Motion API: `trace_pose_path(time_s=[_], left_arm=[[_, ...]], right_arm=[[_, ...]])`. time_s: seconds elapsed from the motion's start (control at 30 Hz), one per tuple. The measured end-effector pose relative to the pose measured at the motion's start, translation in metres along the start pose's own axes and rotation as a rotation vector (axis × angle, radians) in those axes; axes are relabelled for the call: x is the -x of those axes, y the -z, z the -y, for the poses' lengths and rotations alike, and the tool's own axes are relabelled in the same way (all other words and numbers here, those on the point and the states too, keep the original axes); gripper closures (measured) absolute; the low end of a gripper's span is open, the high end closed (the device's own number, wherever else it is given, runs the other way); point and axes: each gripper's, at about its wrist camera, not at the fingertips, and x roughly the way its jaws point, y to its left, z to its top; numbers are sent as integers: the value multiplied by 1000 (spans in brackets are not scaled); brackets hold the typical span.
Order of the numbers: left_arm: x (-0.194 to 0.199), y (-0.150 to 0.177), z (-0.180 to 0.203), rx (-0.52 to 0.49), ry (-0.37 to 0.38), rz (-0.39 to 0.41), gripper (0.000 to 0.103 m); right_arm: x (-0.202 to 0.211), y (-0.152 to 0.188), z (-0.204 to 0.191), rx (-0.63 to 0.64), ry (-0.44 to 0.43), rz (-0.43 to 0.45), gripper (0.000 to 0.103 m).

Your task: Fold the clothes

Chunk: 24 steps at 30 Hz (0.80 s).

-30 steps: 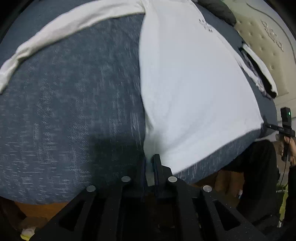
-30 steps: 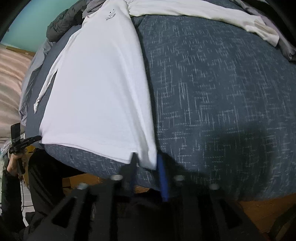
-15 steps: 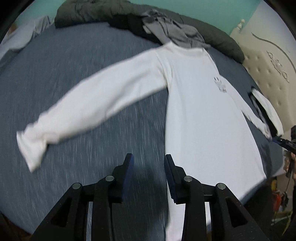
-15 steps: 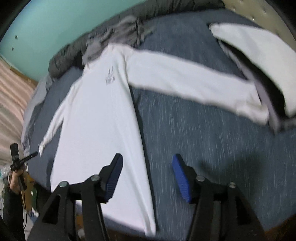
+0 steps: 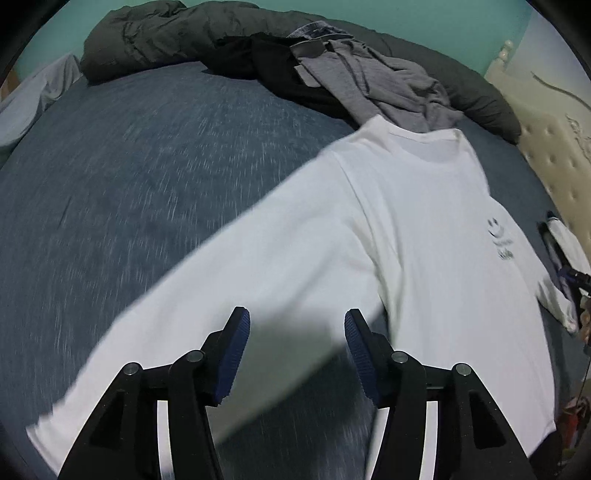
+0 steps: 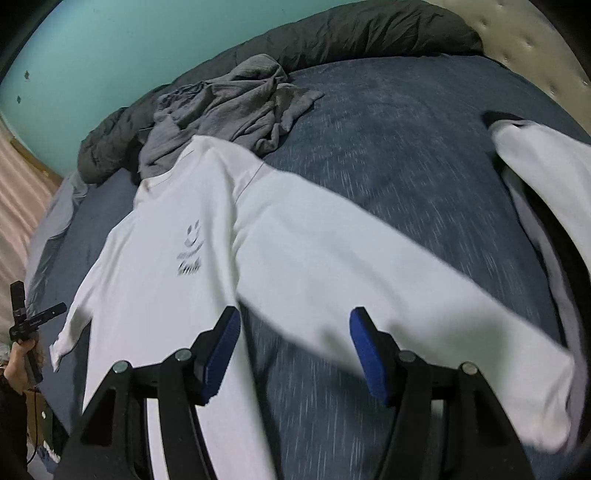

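A white long-sleeved shirt (image 5: 424, 229) lies spread flat, front up, on the blue bedspread (image 5: 129, 177), with a small dark logo on its chest (image 6: 190, 247). In the left wrist view my left gripper (image 5: 293, 354) hangs open above the shirt's outstretched sleeve (image 5: 229, 280), holding nothing. In the right wrist view my right gripper (image 6: 293, 356) is open too, above the other sleeve (image 6: 388, 280) near the armpit, and holds nothing. Both sleeves stretch out to the sides.
A crumpled grey garment (image 6: 229, 107) and black clothing (image 5: 273, 70) lie beyond the collar, with a dark duvet (image 5: 155, 33) along the far edge. White and dark clothes (image 6: 546, 173) are stacked at the right. A tufted headboard (image 5: 554, 147) borders the bed. A person's hand (image 6: 22, 354) holds the left gripper.
Both grippers let go of the shirt's bottom hem, opened, and moved up and forward over the bed; they now hang above the sleeves.
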Motion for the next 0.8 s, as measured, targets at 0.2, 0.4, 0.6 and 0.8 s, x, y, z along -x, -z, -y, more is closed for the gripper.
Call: trace_pose_path(time_s=[0.2,0.4,0.6,0.8], left_arm=[[-43,-47,-12,-2,-11,6,45],[-76,-79,-15,-18,-17,23,43],[-105,-97,-10,-41,-15,13,43],[-119,-105,-9,-57,6,26,43]], right_arm=[[-59,-54,-4,34,11,-12,40],[-106,-92,-15,116,28,-42,35],[-137,-117,-14,135,56,-36,30],[-160,-120,-4,152,90,-52,30]])
